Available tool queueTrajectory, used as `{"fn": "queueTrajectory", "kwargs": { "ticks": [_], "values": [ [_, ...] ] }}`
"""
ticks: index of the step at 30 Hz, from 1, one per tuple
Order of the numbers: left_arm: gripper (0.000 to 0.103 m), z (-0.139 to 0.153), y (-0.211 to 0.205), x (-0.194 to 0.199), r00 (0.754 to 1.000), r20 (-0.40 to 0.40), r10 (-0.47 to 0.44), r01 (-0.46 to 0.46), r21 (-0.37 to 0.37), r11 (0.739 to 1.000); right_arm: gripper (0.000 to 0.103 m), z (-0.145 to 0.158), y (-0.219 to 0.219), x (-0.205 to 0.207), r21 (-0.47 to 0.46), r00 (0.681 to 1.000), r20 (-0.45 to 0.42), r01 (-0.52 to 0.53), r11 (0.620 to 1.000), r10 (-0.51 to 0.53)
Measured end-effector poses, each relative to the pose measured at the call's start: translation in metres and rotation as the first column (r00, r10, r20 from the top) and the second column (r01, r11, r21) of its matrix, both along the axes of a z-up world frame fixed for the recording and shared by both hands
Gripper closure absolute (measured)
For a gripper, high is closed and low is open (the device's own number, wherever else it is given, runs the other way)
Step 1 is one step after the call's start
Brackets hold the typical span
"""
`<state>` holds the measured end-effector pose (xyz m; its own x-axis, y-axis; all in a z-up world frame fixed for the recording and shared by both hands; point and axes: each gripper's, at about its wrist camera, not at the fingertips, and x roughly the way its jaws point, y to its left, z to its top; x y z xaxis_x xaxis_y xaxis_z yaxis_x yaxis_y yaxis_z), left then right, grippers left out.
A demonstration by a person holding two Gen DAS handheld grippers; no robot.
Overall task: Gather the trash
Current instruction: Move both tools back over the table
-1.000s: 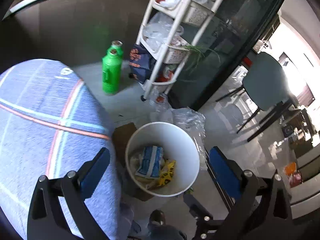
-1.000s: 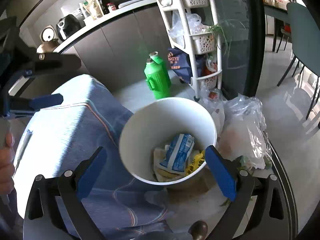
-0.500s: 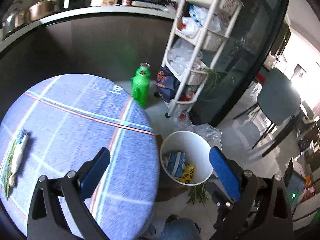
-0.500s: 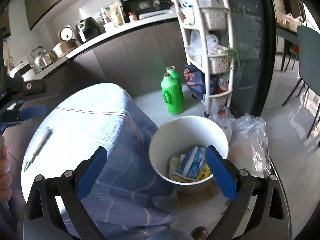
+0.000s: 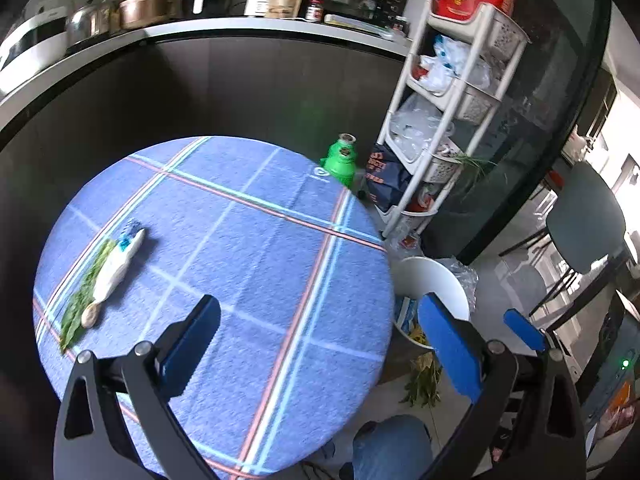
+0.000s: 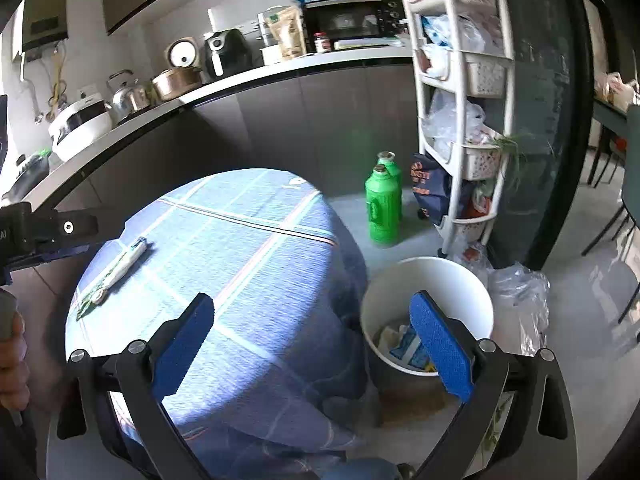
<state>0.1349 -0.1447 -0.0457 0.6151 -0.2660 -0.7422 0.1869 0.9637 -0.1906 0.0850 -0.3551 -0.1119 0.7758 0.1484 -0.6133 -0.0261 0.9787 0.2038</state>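
Observation:
A white wrapper with blue print [image 5: 116, 268] lies on green leaves [image 5: 82, 300] at the left of the round table with a blue plaid cloth [image 5: 256, 264]; it also shows in the right wrist view [image 6: 120, 270]. A white bin [image 6: 428, 276] holding wrappers stands on the floor right of the table, also in the left wrist view [image 5: 432, 280]. My left gripper [image 5: 320, 328] is open and empty above the table. My right gripper [image 6: 312, 332] is open and empty over the table edge and bin.
Green bottles [image 6: 382, 208] stand on the floor by a white shelf rack [image 6: 464, 92]. A clear plastic bag [image 6: 520, 300] lies beside the bin. Leaves [image 5: 422, 380] lie on the floor near it. A dark counter [image 5: 200, 28] carries appliances. A chair [image 5: 584, 216] stands to the right.
Both grippers have pulled up and back from the bin toward the table. The tabletop with the wrapper and leaves has come into view. Both stay open and empty.

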Motion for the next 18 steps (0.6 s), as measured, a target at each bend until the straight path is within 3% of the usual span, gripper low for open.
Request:
{"fn": "queueTrajectory", "kwargs": {
  "ticks": [10,18],
  "values": [
    [0.004,-0.006,0.079,-0.013,0.993,-0.032,0.117,-0.118,-0.048,0.992,0.009,0.005,0.06,0.012,-0.028,0.994,-0.016,-0.11,0.994,0.11],
    [0.004,-0.035,0.181,-0.021,0.953,-0.122,0.279,-0.29,-0.089,0.953,0.009,0.004,0.126,0.031,-0.042,0.968,-0.048,-0.249,0.968,0.247]
  ]
}}
